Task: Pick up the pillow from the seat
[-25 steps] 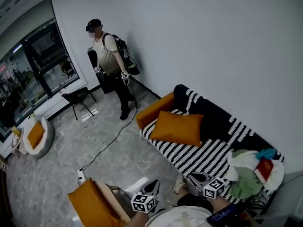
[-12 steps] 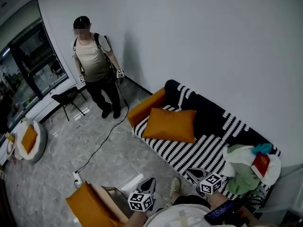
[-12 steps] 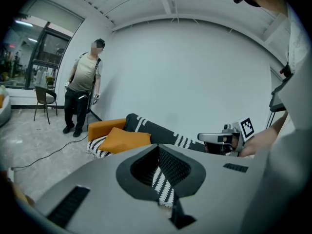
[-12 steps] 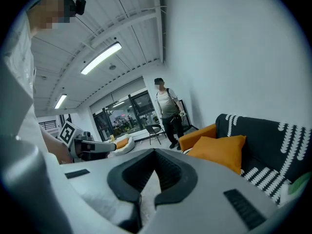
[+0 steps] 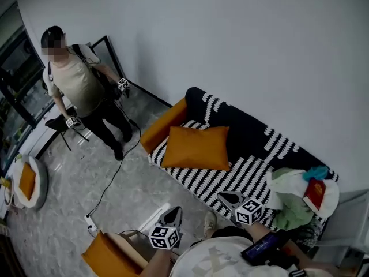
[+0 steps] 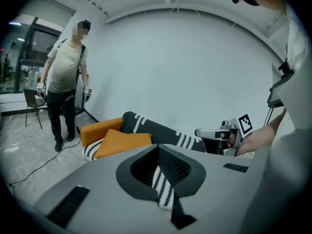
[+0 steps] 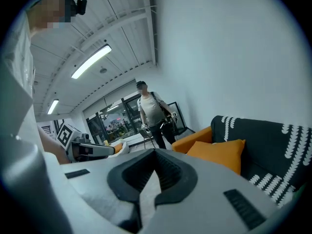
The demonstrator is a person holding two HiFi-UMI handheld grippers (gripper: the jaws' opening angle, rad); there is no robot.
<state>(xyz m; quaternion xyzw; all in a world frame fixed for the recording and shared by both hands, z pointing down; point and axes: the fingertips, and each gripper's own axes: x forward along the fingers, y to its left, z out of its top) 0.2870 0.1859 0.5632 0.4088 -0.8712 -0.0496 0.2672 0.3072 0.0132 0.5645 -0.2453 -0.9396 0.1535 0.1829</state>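
Closing in on the sofa, no contact yet. The orange pillow [image 5: 196, 149] sits on the left half of the striped sofa [image 5: 245, 180] seat. It leans on the dark backrest, just right of the orange armrest [image 5: 161, 126].

The left gripper [image 5: 171, 215] and right gripper [image 5: 226, 199] are both clenched with nothing between the jaws. Both are near the body and well apart from the pillow. The right one is nearer the sofa's front edge.

How I'd run it:
- Open the jaws on the way in, not at the pillow.
- The pillow looks soft with a smooth cover, so it will likely squash and slip. Take a corner or the top edge deep in the jaws, not the flat face.
- The top edge looks exposed, so it's the easiest entry.
- Gripping both top corners should stop it swinging. One corner probably works too, as it looks light.
- Lift up and toward the near side, clear of the armrest.

The clothes pile [image 5: 294, 203] at the right end is well apart from the pillow. The bystander [image 5: 75, 91] and the floor cable [image 5: 112, 178] at far left are off the path.
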